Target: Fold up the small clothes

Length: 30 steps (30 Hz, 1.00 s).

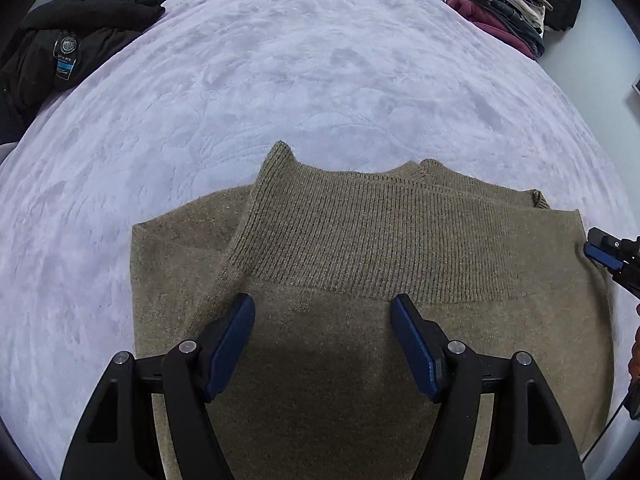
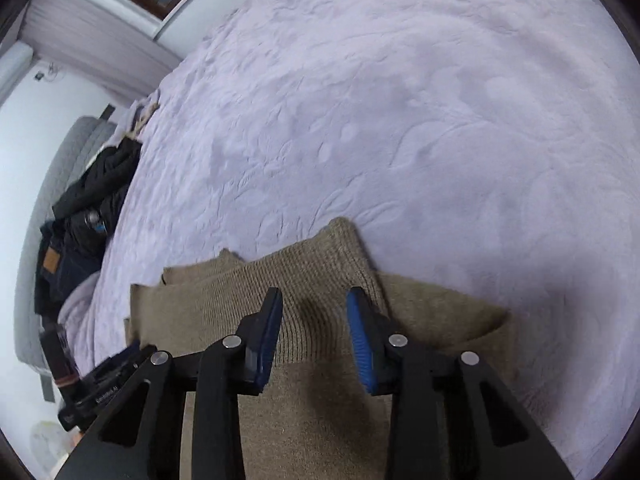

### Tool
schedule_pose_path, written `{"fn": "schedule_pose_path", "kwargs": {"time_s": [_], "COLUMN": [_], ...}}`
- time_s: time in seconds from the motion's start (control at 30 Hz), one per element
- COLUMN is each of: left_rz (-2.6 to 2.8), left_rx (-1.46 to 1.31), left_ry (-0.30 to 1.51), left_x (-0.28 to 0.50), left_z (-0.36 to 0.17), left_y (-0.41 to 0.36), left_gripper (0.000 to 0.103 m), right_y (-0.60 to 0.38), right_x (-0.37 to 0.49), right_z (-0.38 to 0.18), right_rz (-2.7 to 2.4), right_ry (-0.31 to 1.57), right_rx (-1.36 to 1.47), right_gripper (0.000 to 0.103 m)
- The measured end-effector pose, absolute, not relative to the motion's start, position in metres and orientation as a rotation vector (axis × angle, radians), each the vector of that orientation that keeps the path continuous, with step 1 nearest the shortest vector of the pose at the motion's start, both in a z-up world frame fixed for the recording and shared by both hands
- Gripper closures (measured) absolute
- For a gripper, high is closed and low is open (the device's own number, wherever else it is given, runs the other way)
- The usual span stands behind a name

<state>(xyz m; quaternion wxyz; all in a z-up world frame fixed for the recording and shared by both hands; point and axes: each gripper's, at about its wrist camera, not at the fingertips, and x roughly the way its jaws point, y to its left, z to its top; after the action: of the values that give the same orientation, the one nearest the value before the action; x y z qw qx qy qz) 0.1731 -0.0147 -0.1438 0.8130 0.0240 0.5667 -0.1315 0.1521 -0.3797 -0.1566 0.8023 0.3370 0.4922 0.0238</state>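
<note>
**Sweater half-folded, both grippers empty over it**

Tan knit sweater (image 1: 360, 280) lies flat on the lavender bedspread (image 1: 280, 80), near edge of the bed. Ribbed hem band (image 1: 380, 240) is already flipped over onto the body, so one fold looks done. Left corner of the band sticks up and overshoots the far edge; band sits skewed, not square to the body.

Left gripper (image 1: 322, 308): jaws spread wide, holding nothing, hovering over the mid-body just short of the band. Right gripper (image 2: 314, 300): jaws apart too, nothing between them, over the ribbed band near the sweater's right side. Its tip also shows at the right edge of the left wrist view.

My read on the next step: square up, then fold again.
- Pinch both layers at the fold corners, one gripper per side, not the top layer only. Knit is thick and slippery; a single layer will slide off the one below.
- Grab symmetrically, or the skew gets worse.
- Lift low, carry across, lay down and only then release.
- Tuck the raised left corner first.

Black jacket (image 1: 72, 40) far left, stack of folded clothes (image 1: 504, 4) far right: both well apart, no interference. The stack is likely the drop-off.
</note>
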Motion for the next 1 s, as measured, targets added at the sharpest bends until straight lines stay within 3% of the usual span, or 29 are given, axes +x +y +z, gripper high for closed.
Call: {"fn": "schedule_pose_path", "kwargs": {"time_s": [0.07,0.27,0.43,0.7,0.77,0.87,0.9,0.93,1.0], "left_rz": [-0.269,-0.239,-0.263,-0.374,-0.431,-0.477,-0.488,-0.499,-0.509], "left_rx": [0.052,0.064,0.032,-0.062,-0.100,-0.153,-0.177,-0.215,-0.272], "left_ry": [1.219,1.254,1.330,1.399,1.413,1.454,1.464,1.474,1.501], "left_x": [0.171,0.141,0.103,0.063,0.059,0.060,0.061,0.063,0.068], "left_z": [-0.136,-0.118,-0.119,-0.139,-0.143,-0.151,-0.154,-0.158,-0.166], "left_y": [-0.005,0.042,0.080,0.109,0.110,0.115,0.118,0.122,0.131], "left_gripper": [0.031,0.031,0.031,0.032,0.042,0.042,0.047,0.053,0.079], "right_y": [-0.384,-0.386,-0.330,-0.210,-0.193,-0.175,-0.172,-0.170,-0.172], "right_x": [0.142,0.102,0.056,0.002,-0.002,-0.007,-0.007,-0.007,-0.004], "right_z": [-0.146,-0.127,-0.122,-0.178,-0.190,-0.200,-0.203,-0.206,-0.211], "right_rz": [0.012,0.178,0.416,0.559,0.538,0.478,0.457,0.433,0.387], "right_ry": [1.046,1.025,1.059,1.269,1.282,1.273,1.259,1.241,1.194], "right_rx": [0.672,0.830,0.933,1.138,1.188,1.224,1.244,1.271,1.352], "right_gripper": [0.046,0.046,0.044,0.044,0.044,0.044,0.044,0.044,0.044]}}
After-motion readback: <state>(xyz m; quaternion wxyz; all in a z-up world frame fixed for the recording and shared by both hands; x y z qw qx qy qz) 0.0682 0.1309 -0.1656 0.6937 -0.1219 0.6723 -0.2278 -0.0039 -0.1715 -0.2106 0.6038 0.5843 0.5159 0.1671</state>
